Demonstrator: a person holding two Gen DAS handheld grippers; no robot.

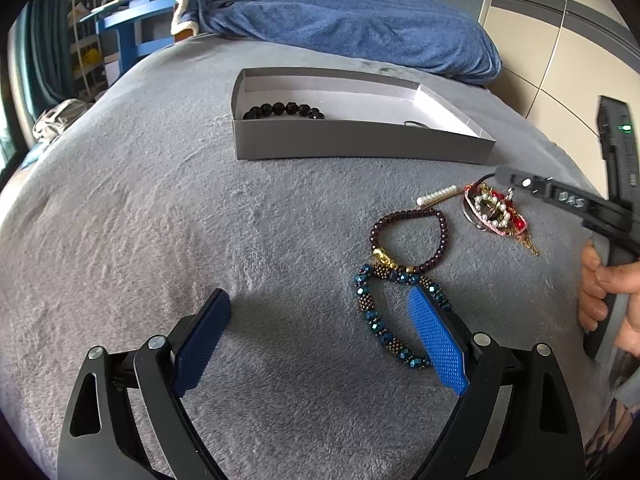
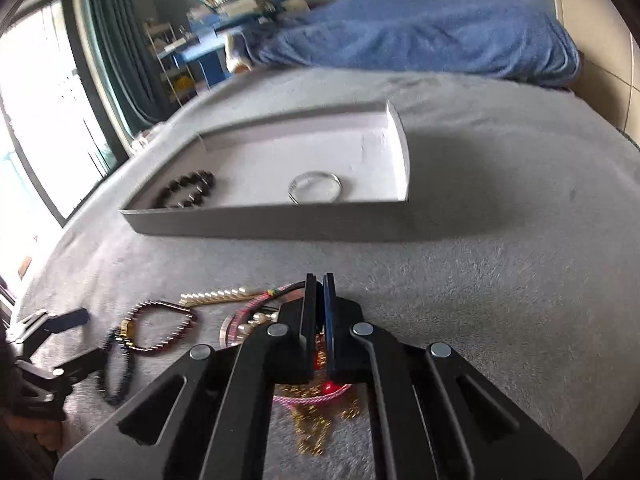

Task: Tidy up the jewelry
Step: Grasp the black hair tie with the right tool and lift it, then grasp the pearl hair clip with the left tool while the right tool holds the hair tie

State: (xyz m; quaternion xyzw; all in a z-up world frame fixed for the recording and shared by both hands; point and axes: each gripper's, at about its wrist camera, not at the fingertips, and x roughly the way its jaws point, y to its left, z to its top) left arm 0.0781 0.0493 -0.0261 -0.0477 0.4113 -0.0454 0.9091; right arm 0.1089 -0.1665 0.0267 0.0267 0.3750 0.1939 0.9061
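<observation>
A grey box (image 1: 360, 146) with a white inside holds a black bead bracelet (image 1: 284, 111) and a clear bangle (image 2: 316, 187). My left gripper (image 1: 320, 320) is open low over the grey blanket, its right pad beside a blue beaded bracelet (image 1: 370, 316). A maroon bead bracelet (image 1: 408, 240), a pearl hair clip (image 1: 436, 195) and a pink, red and gold jewelry cluster (image 1: 496, 212) lie to the right. My right gripper (image 2: 319, 284) hovers over that cluster with its fingers pressed together; whether they pinch a cord (image 2: 280, 292) I cannot tell.
A blue blanket (image 1: 360, 28) lies heaped behind the box. A blue desk and shelves (image 1: 132, 20) stand at the far left. A window (image 2: 44, 120) is at the left of the bed.
</observation>
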